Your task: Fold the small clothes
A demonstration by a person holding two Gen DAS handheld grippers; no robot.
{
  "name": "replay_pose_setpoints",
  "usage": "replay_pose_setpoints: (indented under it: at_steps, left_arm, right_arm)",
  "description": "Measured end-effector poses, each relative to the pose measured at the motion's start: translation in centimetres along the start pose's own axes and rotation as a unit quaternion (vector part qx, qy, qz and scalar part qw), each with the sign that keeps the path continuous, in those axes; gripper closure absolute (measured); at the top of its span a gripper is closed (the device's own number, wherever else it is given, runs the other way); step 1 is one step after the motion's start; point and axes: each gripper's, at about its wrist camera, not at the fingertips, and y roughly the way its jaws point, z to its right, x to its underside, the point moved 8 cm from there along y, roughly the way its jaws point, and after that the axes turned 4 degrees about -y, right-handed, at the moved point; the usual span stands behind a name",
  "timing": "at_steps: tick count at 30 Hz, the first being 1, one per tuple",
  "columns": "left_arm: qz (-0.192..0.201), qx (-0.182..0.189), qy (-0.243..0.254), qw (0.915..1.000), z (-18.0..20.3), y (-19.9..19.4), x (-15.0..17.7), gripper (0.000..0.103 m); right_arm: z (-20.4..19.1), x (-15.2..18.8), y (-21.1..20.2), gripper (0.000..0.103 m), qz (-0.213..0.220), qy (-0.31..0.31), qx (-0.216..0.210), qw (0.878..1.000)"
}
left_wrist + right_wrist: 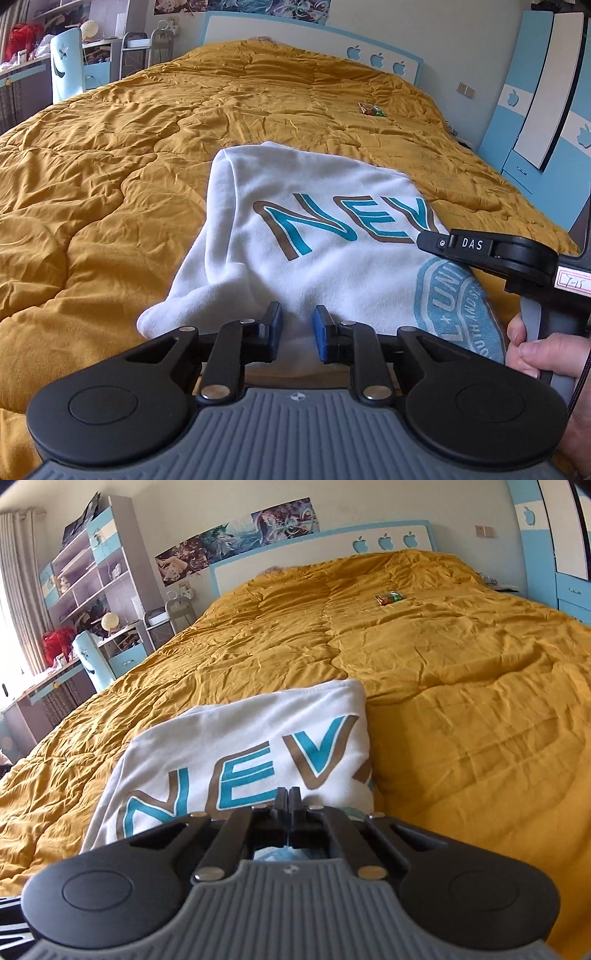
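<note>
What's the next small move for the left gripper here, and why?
Probably close the left gripper on the near edge of the white shirt. Its jaws stand open with the cloth between them, while the right gripper looks shut at the shirt's right side, though whether it pinches cloth is not clear. The shirt lies partly folded on the yellow quilt.

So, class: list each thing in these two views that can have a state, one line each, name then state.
white shirt: partly folded, lying print-up on the quilt.
left gripper: open, over the shirt's near edge.
right gripper: shut, whether on cloth cannot be told.
yellow quilt: spread over the bed, wrinkled.
small packet: lying flat on the quilt.
</note>
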Motion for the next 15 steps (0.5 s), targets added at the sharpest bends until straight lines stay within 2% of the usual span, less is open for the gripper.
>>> replay_pose_setpoints:
  at_steps: [4, 6, 10, 15]
  left_arm:
    - [-0.010, 0.020, -0.029, 0.9993, -0.8, 0.1, -0.1, 0.077]
    - [-0.010, 0.021, -0.030, 0.9993, -0.8, 0.1, -0.2, 0.077]
    - [-0.007, 0.026, -0.030, 0.9992, -0.9, -0.1, -0.3, 0.077]
    - [-0.001, 0.024, -0.026, 0.9994, -0.6, -0.1, -0.3, 0.077]
  right_arm:
    - [-0.1, 0.6, 0.1, 0.103, 0.005, -0.017, 0.028, 0.999]
    - [-0.1, 0.7, -0.2, 0.103, 0.014, -0.021, 0.038, 0.999]
    - [1.1, 0.6, -1.3, 0.103, 0.028, 0.016, 0.045, 0.998]
    - [1.4, 0.7, -2.6, 0.103, 0.038, 0.015, 0.055, 0.998]
